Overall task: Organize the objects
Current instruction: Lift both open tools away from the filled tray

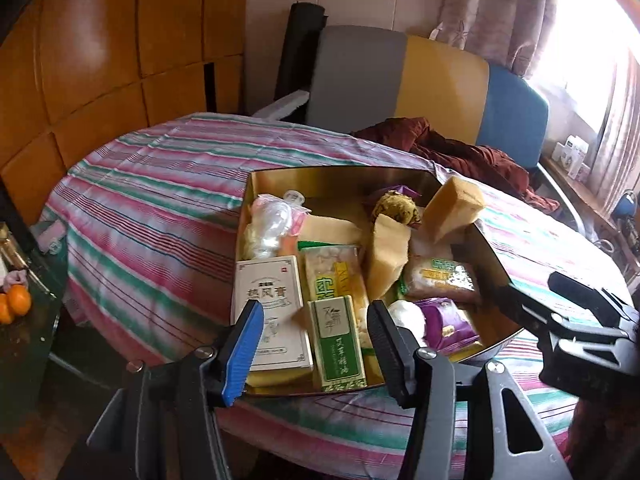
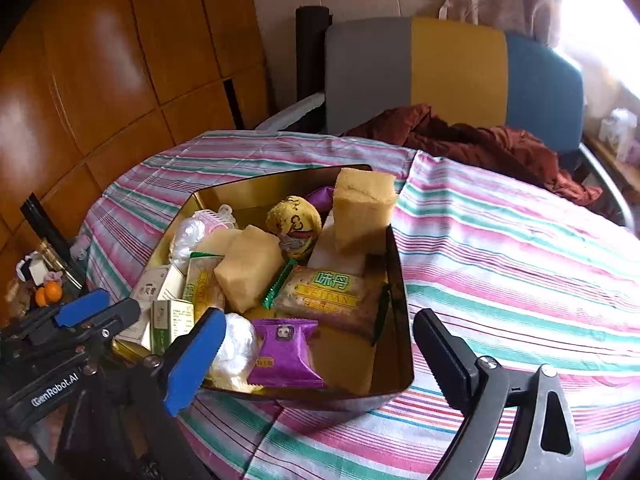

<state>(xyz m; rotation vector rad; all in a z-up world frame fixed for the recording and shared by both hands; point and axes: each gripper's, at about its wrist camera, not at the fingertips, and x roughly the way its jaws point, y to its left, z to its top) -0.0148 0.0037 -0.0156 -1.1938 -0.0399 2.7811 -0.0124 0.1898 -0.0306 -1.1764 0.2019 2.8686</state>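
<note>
A gold tin (image 1: 340, 172) (image 2: 280, 178) sits on the striped tablecloth (image 2: 500, 260), crowded with several items. Among them are a white box (image 1: 276, 284), a green box (image 1: 338, 344), a biscuit packet (image 2: 332, 292), a purple packet (image 2: 284, 352) and a round cake (image 2: 294, 218). One yellow sponge (image 1: 452, 204) (image 2: 362, 204) leans on the tin's right wall. Over the tin's near edge, above the green box, my left gripper (image 1: 316, 316) is open and holds nothing. My right gripper (image 2: 320, 320) stands wide open over the tin's near right corner, empty.
A chair (image 2: 456, 68) with a grey, yellow and blue back stands behind the table, a dark red garment (image 1: 460, 148) heaped on it. Oranges (image 1: 16, 304) lie on a low glass table at the left. Wooden panels fill the left wall; a curtained window is at the right.
</note>
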